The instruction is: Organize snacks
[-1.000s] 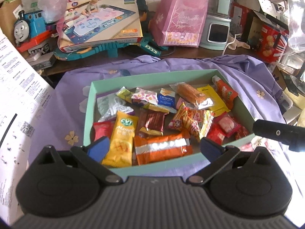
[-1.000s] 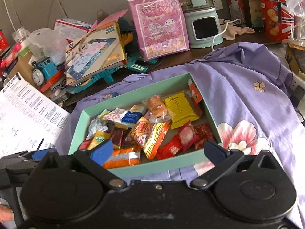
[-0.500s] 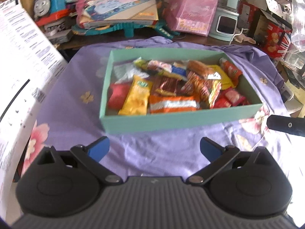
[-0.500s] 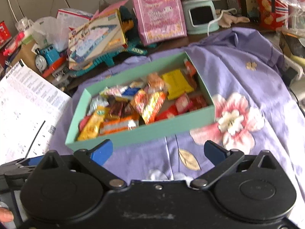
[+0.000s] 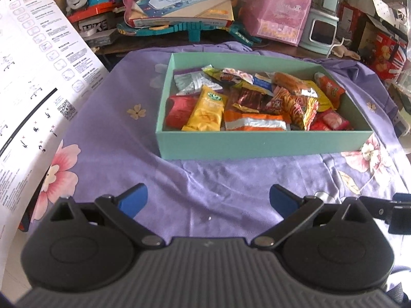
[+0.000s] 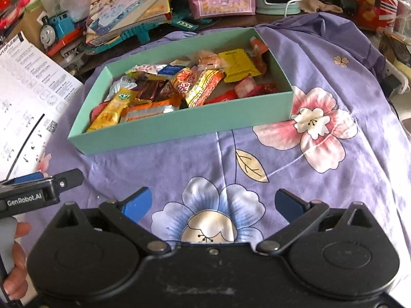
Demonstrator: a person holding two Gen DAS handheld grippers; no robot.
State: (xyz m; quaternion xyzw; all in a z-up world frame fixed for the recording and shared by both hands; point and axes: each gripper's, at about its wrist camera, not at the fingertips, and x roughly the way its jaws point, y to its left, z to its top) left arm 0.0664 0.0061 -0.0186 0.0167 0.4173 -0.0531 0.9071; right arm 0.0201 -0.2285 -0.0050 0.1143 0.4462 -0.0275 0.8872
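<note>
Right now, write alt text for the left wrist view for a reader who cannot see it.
A shallow mint-green cardboard box filled with colourful wrapped snack packets sits on a purple floral cloth. In the foreground the open left gripper hovers empty above the cloth, short of the box. Toys and cartons crowd the back, with a white printed instruction sheet at left.

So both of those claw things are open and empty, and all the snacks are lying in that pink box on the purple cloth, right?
Nearly: the box is mint green, not pink, as the right wrist view shows. The snacks do lie in it on the purple cloth, and the left gripper and right gripper are open and empty.
</note>
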